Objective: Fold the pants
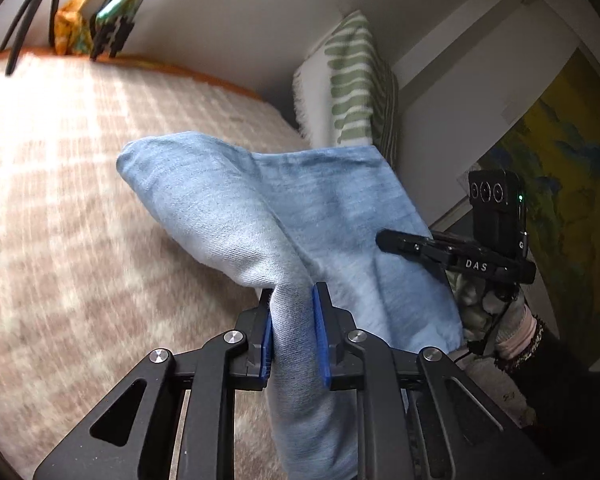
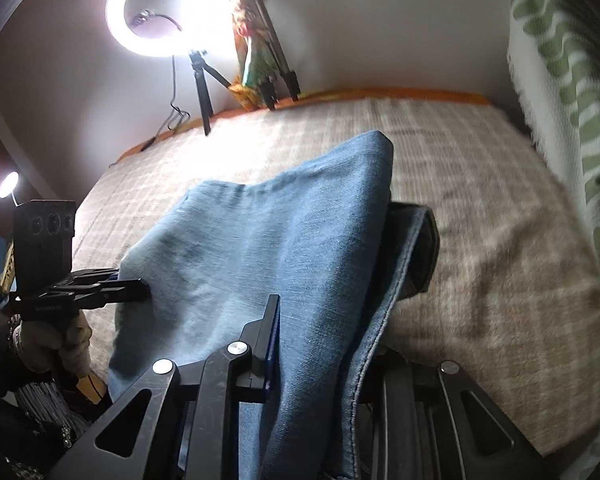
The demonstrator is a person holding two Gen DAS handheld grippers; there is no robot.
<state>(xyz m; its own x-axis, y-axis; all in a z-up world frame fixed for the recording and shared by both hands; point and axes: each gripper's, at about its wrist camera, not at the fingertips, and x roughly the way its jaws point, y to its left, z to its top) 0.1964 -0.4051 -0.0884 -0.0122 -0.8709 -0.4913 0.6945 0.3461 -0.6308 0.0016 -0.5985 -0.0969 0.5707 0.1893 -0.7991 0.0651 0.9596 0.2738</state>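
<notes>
Nearest in the left wrist view, the left gripper (image 1: 294, 316) has its blue pads (image 1: 321, 332) pinched on a bunched fold of the pants (image 1: 228, 200), with only the denim's thickness between them. The light blue pants rise from that grip and spread up and away, lifted off the blanket (image 1: 80, 160). To the right, the right gripper (image 1: 384, 238) reaches into the cloth's edge, carried by a gloved hand (image 1: 496, 320). In the right wrist view, the right gripper (image 2: 300, 304) is nearly closed on the pants (image 2: 268, 232); its left finger (image 2: 270, 320) presses the denim, while the other finger is hidden under a hemmed edge draped over it. At far left, the left gripper (image 2: 146, 288) bites into the cloth's side. Beyond lies the checked blanket, then a green-patterned pillow (image 1: 352, 80) against the wall, and a ring light (image 2: 168, 8) on a tripod (image 2: 204, 84).
</notes>
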